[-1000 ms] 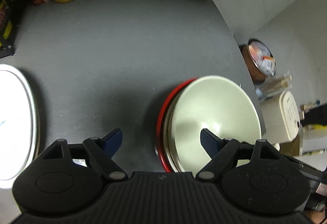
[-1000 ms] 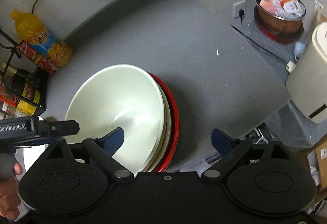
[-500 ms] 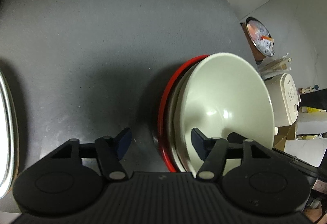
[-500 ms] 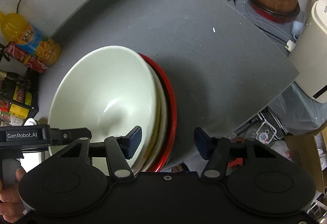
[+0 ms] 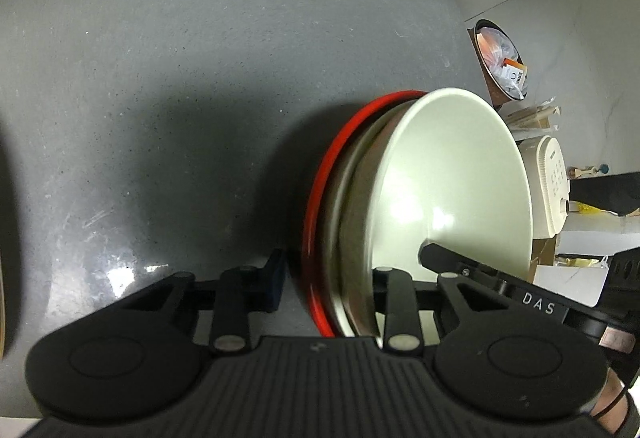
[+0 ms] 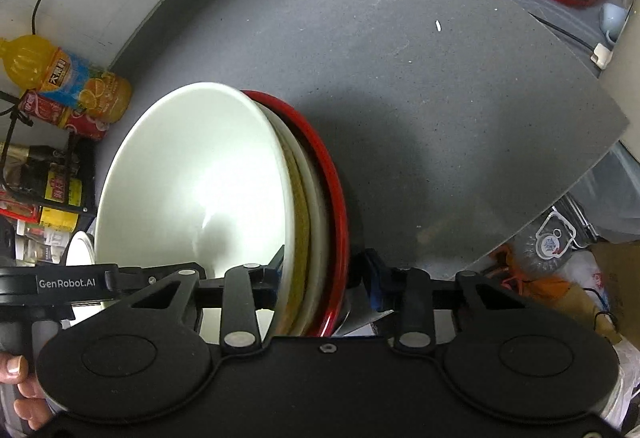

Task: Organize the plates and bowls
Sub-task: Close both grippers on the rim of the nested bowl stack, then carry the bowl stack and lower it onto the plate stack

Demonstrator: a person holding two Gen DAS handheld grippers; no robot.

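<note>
Dishes sit in a stack on the grey table (image 6: 400, 118): a pale bowl (image 6: 192, 190) on top, a red plate (image 6: 336, 206) at the bottom. The right gripper (image 6: 320, 278) pinches the stack's near right edge. The left gripper (image 5: 328, 278) pinches its near left edge. A juice bottle (image 6: 64, 74) stands far left.

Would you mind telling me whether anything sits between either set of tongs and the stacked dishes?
Nothing visible does. The left tongs and right tongs each straddle the rim of the stack, topped by the white bowl.
</note>
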